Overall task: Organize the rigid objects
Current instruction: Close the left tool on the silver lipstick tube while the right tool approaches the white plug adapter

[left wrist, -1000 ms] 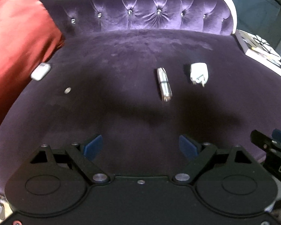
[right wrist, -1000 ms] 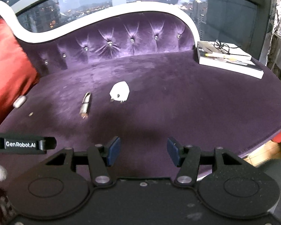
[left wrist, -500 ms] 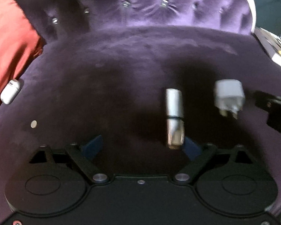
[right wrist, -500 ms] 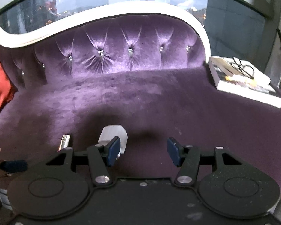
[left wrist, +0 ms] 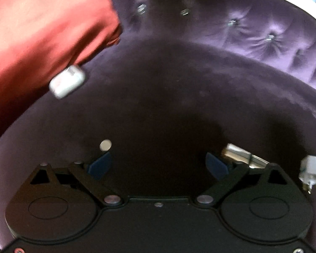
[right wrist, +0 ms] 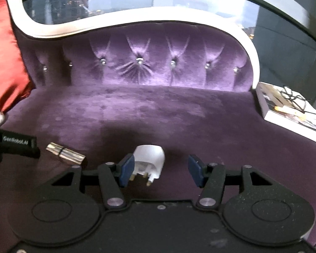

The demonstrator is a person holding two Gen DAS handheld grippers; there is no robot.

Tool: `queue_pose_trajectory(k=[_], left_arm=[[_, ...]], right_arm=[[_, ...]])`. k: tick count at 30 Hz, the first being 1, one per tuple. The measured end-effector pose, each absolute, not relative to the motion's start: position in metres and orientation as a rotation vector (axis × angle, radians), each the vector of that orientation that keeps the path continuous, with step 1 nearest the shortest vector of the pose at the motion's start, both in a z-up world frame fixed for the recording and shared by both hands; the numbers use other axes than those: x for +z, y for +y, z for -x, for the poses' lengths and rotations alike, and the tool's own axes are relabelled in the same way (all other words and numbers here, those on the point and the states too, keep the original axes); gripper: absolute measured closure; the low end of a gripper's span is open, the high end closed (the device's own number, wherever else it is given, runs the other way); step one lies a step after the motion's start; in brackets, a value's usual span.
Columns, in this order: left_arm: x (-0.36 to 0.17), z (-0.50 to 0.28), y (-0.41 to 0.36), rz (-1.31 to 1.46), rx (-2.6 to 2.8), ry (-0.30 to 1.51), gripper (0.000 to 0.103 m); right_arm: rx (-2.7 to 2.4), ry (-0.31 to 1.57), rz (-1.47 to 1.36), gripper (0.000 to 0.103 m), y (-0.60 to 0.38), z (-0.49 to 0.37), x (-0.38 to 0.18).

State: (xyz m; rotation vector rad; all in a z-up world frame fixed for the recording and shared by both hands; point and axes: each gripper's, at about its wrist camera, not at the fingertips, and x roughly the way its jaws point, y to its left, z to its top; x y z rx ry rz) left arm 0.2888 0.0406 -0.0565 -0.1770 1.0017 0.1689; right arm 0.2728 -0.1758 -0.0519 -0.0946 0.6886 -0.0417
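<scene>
White hard-plastic wall plug [right wrist: 150, 158] with metal prongs lay on the purple velvet sofa seat [right wrist: 179, 116], prongs toward the camera. It sat between the right claw [right wrist: 161, 169]'s jaws, which were edging apart and empty, the left pad seemingly just beside the body. The plug looked light, stiff and smooth; gripping across its flat sides, clear of the prongs, would likely hold best. Beside it lay a shiny metal cylindrical lighter-like stick [right wrist: 65, 154], probably slick. The left claw [left wrist: 158, 165], spread but narrowing, pinched nothing; a small silver coin [left wrist: 105, 145] lay just beyond its left pad, thin and hard to pinch off velvet.
</scene>
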Motion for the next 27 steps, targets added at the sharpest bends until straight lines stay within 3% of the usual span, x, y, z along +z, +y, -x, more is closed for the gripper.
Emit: queue_pose_trajectory(k=[6, 15, 27], left_arm=[[-0.045, -0.277, -0.003, 0.012, -0.081, 0.905, 0.004], [-0.063, -0.289, -0.035, -0.097, -0.076, 0.922, 0.004], [-0.065, -0.296, -0.038, -0.009, -0.085, 0.947, 0.004]], right_arm=[[-0.044, 0.686, 0.084, 0.046, -0.186, -0.268, -0.05], [-0.077, 0.715, -0.011, 0.045, -0.21, -0.272, -0.05], [-0.063, 0.731, -0.004, 0.045, -0.21, -0.271, -0.051]])
